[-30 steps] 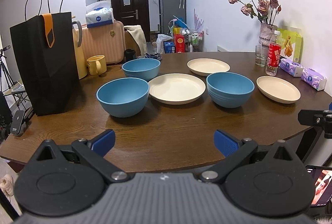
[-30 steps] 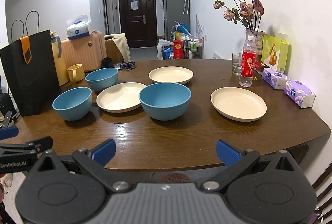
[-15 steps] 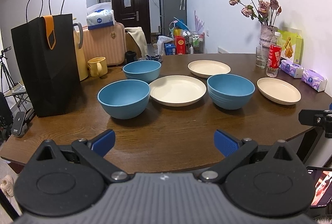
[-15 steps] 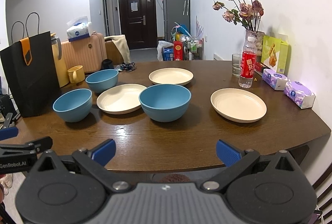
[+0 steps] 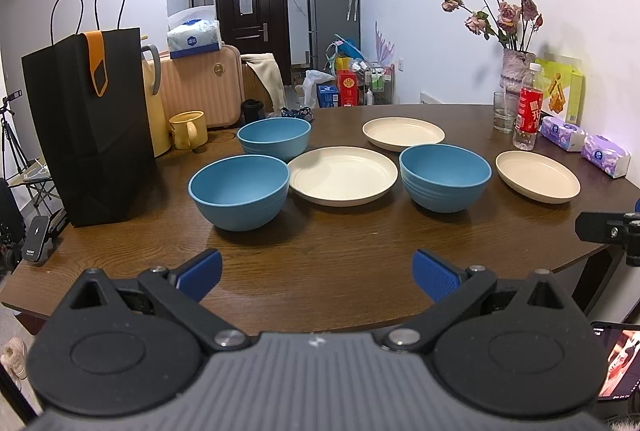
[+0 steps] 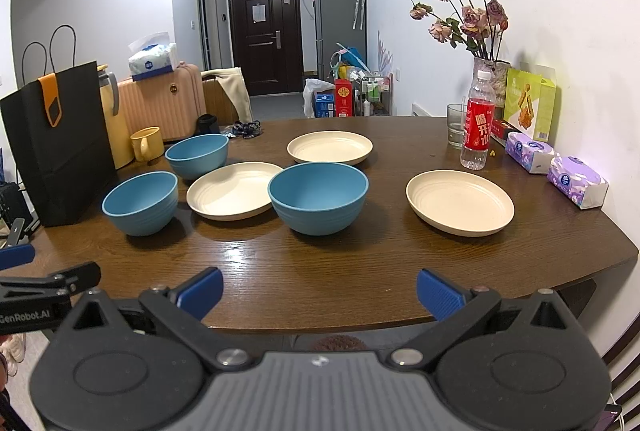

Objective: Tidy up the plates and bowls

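Note:
Three blue bowls and three cream plates stand apart on the round wooden table (image 5: 340,263). In the left wrist view: near-left bowl (image 5: 239,193), far bowl (image 5: 274,139), right bowl (image 5: 445,177), middle plate (image 5: 342,181), far plate (image 5: 403,133), right plate (image 5: 537,181). In the right wrist view: left bowl (image 6: 140,202), far bowl (image 6: 197,156), centre bowl (image 6: 318,203), middle plate (image 6: 231,190), far plate (image 6: 329,148), right plate (image 6: 459,200). My left gripper (image 5: 318,275) is open over the near edge, short of the bowls. My right gripper (image 6: 319,293) is open and holds nothing.
A black paper bag (image 5: 90,127), a yellow jug and a yellow mug (image 5: 188,130) stand at the table's left. A bottle (image 6: 477,121), a glass (image 6: 456,126), a flower vase (image 6: 490,71), a box and tissue packs (image 6: 576,181) line the right wall side.
Both grippers have crept slightly forward toward the table; the dishes sit a little lower and larger in view. Nothing on the table has moved, and both jaws stay open.

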The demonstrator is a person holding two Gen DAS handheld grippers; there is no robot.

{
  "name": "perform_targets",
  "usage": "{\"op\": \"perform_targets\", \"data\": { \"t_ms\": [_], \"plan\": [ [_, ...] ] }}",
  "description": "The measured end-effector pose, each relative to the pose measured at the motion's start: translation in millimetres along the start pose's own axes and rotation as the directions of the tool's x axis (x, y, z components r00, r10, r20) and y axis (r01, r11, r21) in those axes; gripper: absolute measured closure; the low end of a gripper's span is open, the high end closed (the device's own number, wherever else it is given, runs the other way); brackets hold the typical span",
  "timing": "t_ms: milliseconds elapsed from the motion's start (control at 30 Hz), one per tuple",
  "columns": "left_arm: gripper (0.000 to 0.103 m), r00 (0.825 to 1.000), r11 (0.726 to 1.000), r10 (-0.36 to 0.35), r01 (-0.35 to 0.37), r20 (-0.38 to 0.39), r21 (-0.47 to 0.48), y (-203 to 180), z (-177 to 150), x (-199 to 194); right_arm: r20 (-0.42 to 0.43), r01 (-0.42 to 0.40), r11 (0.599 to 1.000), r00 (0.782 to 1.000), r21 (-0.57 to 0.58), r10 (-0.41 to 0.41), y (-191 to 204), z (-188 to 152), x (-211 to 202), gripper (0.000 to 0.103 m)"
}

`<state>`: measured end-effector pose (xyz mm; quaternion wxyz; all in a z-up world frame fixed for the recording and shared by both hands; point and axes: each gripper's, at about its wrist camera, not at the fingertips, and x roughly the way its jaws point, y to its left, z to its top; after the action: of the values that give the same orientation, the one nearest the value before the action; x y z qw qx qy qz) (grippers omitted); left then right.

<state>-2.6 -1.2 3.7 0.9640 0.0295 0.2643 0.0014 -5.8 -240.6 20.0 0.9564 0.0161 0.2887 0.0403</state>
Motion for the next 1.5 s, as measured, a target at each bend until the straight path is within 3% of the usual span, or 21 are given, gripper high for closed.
{"op": "perform_targets", "data": {
  "t_ms": [500,767,1500],
  "plan": [
    [0.000,1.000,1.000,0.013,-0.013,0.014,0.008,0,5,15,0.012,-0.002,1.000,1.000,0.003,0.002,-5,6,16,0.000],
    [0.000,1.000,0.999,-0.015,0.015,0.025,0.037,-14,15,32,0.020,0.019,0.999,1.000,0.033,-0.020,-23,14,33,0.000],
    [0.000,0.989,0.985,-0.148,0.148,0.001,0.091,-116,74,119,-0.009,0.142,0.980,0.990,0.140,-0.142,-141,36,109,0.000]
  ]
}}
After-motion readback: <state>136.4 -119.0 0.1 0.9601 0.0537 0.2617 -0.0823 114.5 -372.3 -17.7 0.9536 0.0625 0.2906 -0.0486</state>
